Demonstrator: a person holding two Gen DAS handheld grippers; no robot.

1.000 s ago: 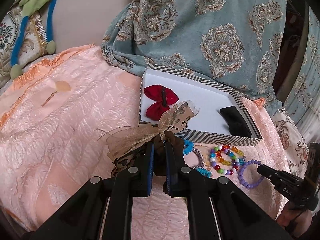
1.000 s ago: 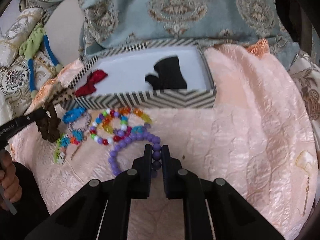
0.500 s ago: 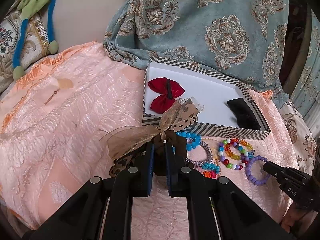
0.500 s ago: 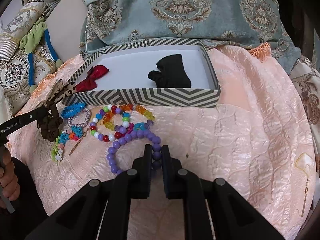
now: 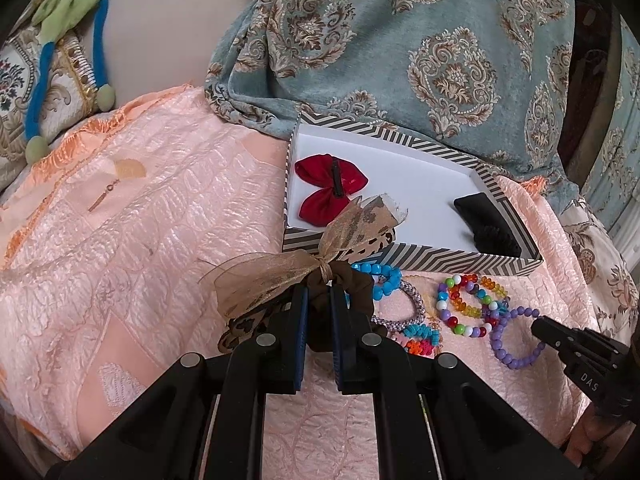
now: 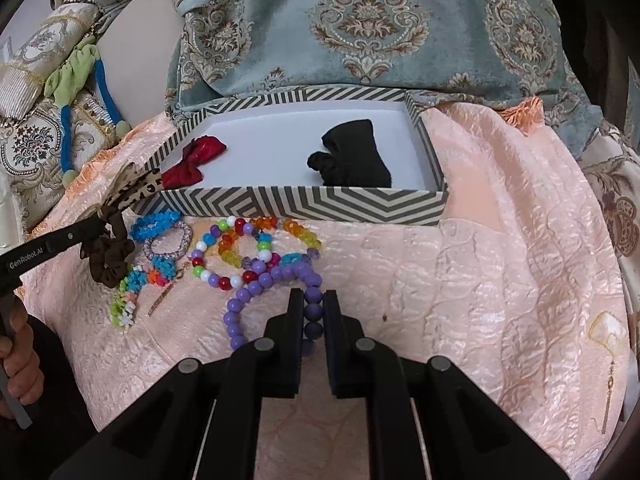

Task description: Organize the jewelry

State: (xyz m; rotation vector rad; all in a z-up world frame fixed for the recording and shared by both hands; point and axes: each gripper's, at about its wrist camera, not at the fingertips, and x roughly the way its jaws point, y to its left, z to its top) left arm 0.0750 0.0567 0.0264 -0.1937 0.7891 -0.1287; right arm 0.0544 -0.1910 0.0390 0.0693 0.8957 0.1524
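You are in a home, likely a bedroom: peach quilted bedspread (image 6: 500,240), blue damask blanket (image 5: 440,40), brocade cushions (image 6: 28,140) alongside.

Eased the scrunchie (image 5: 352,280) in the left tongs (image 5: 319,292) slightly back from the box (image 5: 440,258), baring more of the blue bracelet (image 5: 380,276) and the bead pile. Levelled the right wrist view a little.

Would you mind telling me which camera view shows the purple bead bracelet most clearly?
The right wrist view: the purple bead bracelet lies close and central, with the right gripper shut on its beads. The left wrist view shows it small at the right edge, by that gripper's tip.
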